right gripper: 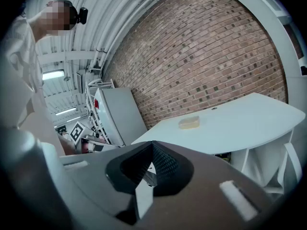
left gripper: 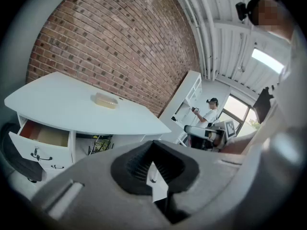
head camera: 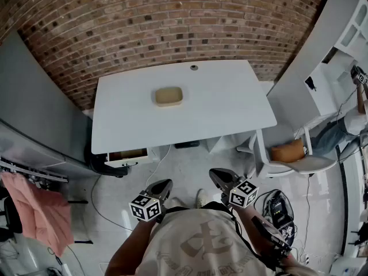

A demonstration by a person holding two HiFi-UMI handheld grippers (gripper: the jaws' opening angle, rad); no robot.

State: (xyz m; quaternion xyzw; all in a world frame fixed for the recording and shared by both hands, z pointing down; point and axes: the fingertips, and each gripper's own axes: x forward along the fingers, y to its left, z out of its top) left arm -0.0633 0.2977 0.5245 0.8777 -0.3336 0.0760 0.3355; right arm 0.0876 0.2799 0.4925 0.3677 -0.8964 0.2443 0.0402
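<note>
A tan, rounded rectangular object (head camera: 168, 96) lies near the middle of a white desk (head camera: 230, 105) that stands against a brick wall. It also shows in the left gripper view (left gripper: 106, 100) and in the right gripper view (right gripper: 189, 122). My left gripper (head camera: 163, 187) and right gripper (head camera: 218, 177) hang close to my body over the floor, short of the desk's front edge. Both are shut with nothing between the jaws, seen along the left gripper (left gripper: 153, 143) and the right gripper (right gripper: 152, 144). Neither touches anything.
A drawer (head camera: 127, 154) stands open under the desk's left end. A white chair with an orange cushion (head camera: 287, 152) sits to the right, and cables and gear (head camera: 280, 207) lie on the floor. A pink cloth (head camera: 40, 209) hangs at the left. Another person (head camera: 351, 119) stands far right.
</note>
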